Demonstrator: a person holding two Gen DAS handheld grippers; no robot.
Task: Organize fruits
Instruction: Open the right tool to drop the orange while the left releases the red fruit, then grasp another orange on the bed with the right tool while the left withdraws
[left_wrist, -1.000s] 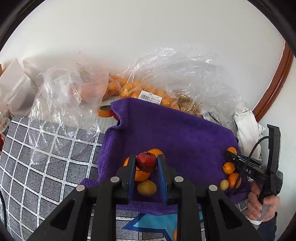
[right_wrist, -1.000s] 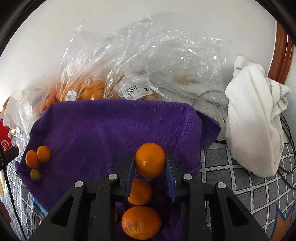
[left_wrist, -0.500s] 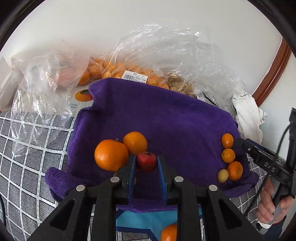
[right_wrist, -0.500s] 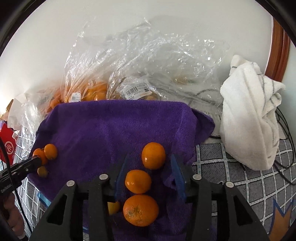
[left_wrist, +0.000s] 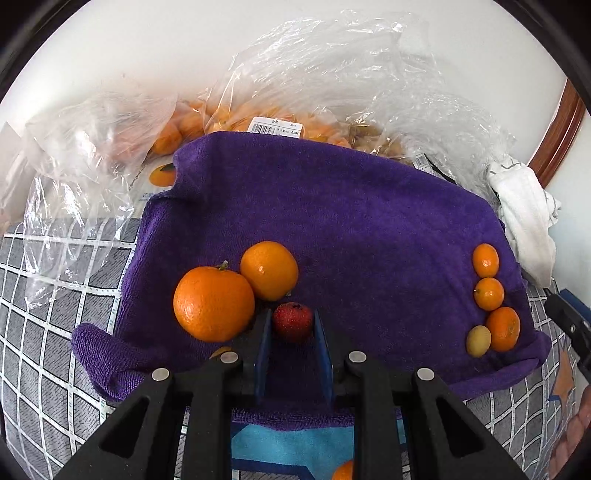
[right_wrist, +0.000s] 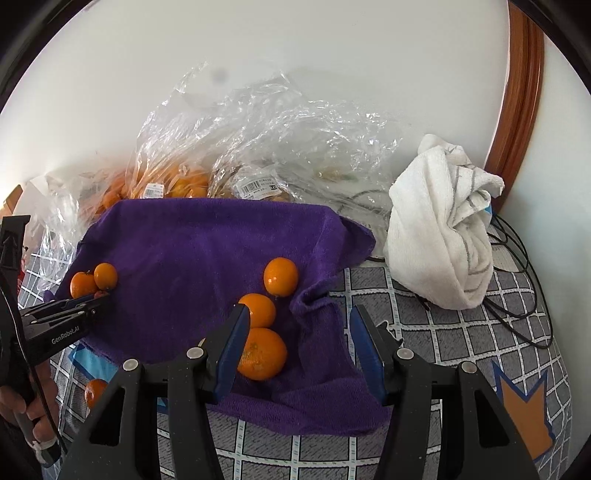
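My left gripper (left_wrist: 291, 326) is shut on a small red fruit (left_wrist: 292, 320), low over the purple towel (left_wrist: 351, 221). Just left of it lie a big orange (left_wrist: 213, 303) and a smaller orange (left_wrist: 269, 270). At the towel's right end sit three small oranges (left_wrist: 488, 293) and a yellowish fruit (left_wrist: 478, 340). My right gripper (right_wrist: 298, 313) is open and holds nothing. Three oranges (right_wrist: 280, 277) (right_wrist: 258, 310) (right_wrist: 260, 354) lie in a row in front of it and under its left finger. The left gripper (right_wrist: 101, 297) shows at the towel's far side.
Clear plastic bags (left_wrist: 332, 92) with more oranges lie along the wall behind the towel. A crumpled white cloth (right_wrist: 443, 236) and black cables (right_wrist: 517, 295) are at the right. One orange (right_wrist: 95, 393) sits on the blue mat near a hand.
My right gripper opened, left its orange on the towel above the other two, and drew back. My left gripper came down beside the two oranges, still holding the red fruit.
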